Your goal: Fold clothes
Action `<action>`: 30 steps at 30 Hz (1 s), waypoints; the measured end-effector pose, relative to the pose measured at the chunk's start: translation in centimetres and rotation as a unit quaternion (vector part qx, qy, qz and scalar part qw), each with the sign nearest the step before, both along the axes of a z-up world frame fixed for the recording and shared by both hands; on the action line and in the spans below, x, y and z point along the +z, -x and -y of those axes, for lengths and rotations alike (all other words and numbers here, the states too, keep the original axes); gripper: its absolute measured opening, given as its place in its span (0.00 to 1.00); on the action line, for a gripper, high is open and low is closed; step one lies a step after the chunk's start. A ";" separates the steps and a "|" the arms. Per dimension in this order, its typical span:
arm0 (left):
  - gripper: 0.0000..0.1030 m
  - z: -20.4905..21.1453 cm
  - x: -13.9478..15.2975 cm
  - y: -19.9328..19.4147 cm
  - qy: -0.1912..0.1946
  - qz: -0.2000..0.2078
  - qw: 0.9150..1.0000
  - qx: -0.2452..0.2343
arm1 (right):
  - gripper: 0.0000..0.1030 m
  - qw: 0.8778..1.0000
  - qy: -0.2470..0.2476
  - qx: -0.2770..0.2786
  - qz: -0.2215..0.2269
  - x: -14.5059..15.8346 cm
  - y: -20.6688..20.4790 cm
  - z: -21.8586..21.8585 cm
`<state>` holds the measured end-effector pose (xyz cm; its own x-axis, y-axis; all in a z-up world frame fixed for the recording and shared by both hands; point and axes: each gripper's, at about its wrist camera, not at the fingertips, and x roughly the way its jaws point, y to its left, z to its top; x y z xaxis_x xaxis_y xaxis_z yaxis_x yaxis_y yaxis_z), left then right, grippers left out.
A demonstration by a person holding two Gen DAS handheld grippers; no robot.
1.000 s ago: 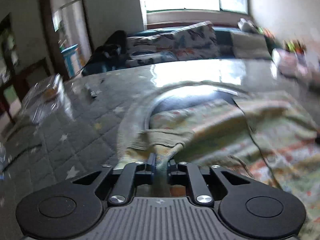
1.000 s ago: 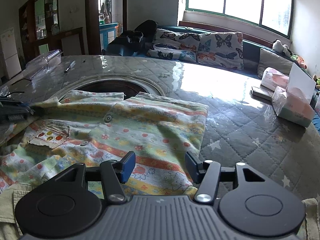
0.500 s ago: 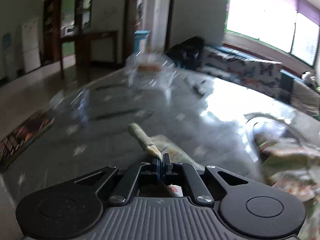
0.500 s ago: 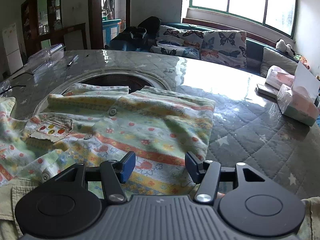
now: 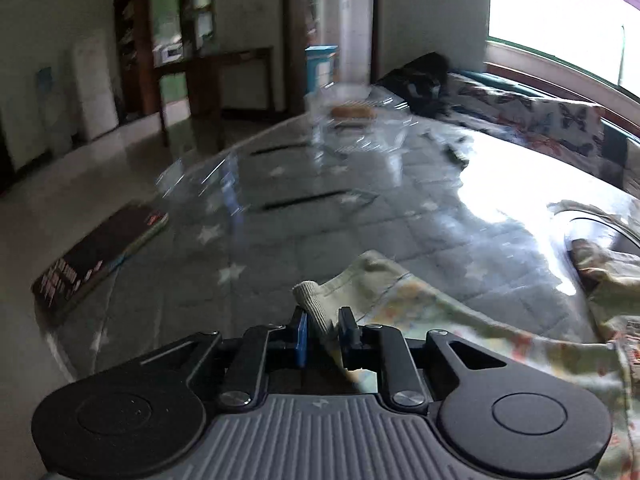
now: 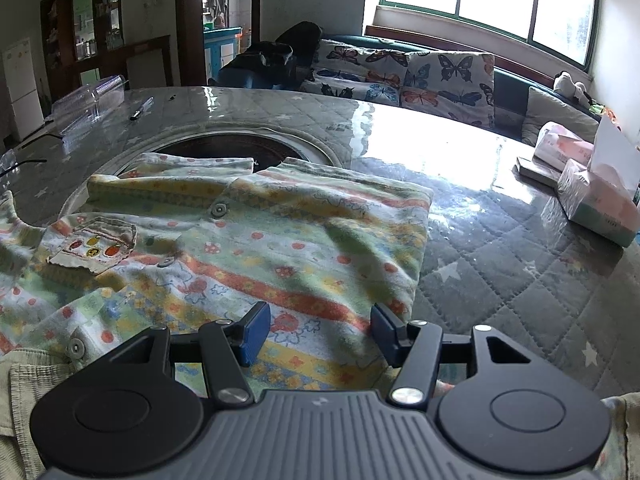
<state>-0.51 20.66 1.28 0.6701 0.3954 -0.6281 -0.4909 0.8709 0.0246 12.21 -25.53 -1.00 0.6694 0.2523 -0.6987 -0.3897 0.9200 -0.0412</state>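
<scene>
Nearest you in the left wrist view, your left gripper [image 5: 323, 330] sits at the bottom centre with its jaws slightly parted; the ribbed cuff [image 5: 313, 307] of the printed shirt [image 5: 452, 316] stands between the pads, and you cannot tell whether they pinch it or have let go. From there the sleeve runs off to the right edge of the frame across the quilted table cover [image 5: 288, 240]. At the left edge a dark book [image 5: 100, 252] lies by the table's rim, and higher up, near the centre, a clear plastic container [image 5: 352, 120] shows only as a blur.

In the right wrist view, your right gripper [image 6: 320, 334] is at the bottom centre, jaws wide apart and empty, hovering over the shirt's lower part. The shirt [image 6: 248, 256] spreads flat through the middle and left of the frame, its pocket patch [image 6: 94, 248] at the left, its collar end over a round opening [image 6: 224, 150] in the table. A tissue box [image 6: 596, 204] stands at the right edge, a pen [image 6: 141, 109] at upper left, and butterfly cushions [image 6: 420, 76] line the top.
</scene>
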 end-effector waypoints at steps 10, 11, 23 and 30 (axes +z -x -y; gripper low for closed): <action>0.20 4.2 3.6 -6.3 0.027 0.026 0.993 -0.111 | 0.55 1.000 -0.006 -0.004 0.006 1.3 -1.7 0.7; 0.21 5.1 3.5 -7.2 0.033 0.024 0.990 -0.133 | 0.55 1.000 -0.008 -0.007 0.008 1.5 -2.0 0.8; 0.42 12.7 0.1 -17.4 0.029 -0.032 0.967 -0.251 | 0.55 0.998 -0.037 -0.052 0.013 3.1 -7.6 3.4; 0.40 13.1 -2.0 -20.1 0.028 -0.066 0.962 -0.263 | 0.53 0.996 -0.047 -0.073 -0.012 1.7 -11.0 4.4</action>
